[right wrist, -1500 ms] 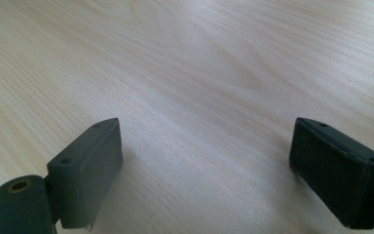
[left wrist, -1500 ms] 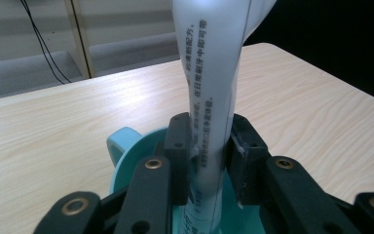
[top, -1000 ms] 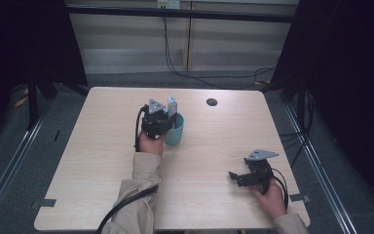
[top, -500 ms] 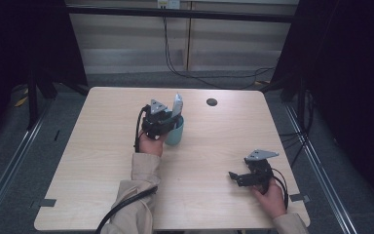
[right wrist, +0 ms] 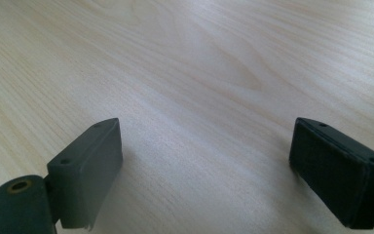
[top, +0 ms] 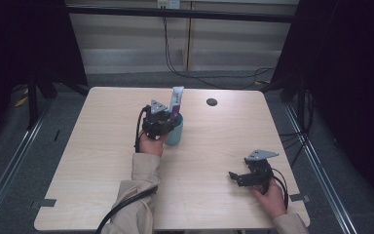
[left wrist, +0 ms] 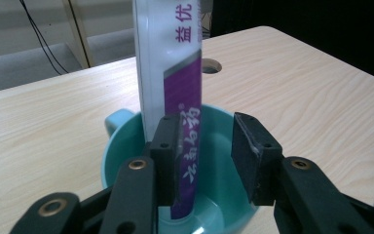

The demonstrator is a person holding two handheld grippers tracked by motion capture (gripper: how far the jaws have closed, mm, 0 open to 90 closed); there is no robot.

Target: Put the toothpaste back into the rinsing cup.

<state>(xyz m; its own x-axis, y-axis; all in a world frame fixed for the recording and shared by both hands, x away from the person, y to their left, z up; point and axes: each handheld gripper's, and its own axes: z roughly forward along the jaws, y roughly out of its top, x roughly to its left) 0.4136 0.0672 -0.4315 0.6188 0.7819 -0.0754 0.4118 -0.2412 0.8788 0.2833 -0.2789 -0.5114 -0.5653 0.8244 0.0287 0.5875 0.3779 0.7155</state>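
Note:
A white and purple tube [top: 177, 99] stands tilted in a teal cup [top: 176, 135] at the middle of the table. In the left gripper view the tube [left wrist: 168, 63] rises out of the cup [left wrist: 119, 141] between my jaws. My left gripper [top: 164, 120] [left wrist: 207, 156] hovers over the cup's near rim and its jaws have just been opening. One pad lies by the tube and the other stands apart from it, so the gripper is open. My right gripper [top: 233, 176] [right wrist: 204, 165] is open wide over bare wood at the near right.
A round dark hole [top: 212, 102] [left wrist: 210, 66] sits in the wooden tabletop [top: 102, 146] behind the cup. Black cables [top: 195, 75] run across the floor beyond the far edge. Dark curtains flank the table.
The left jaws have parted from the tube, and its top has swung a little to the right in the cup. Both hands have stayed where they were.

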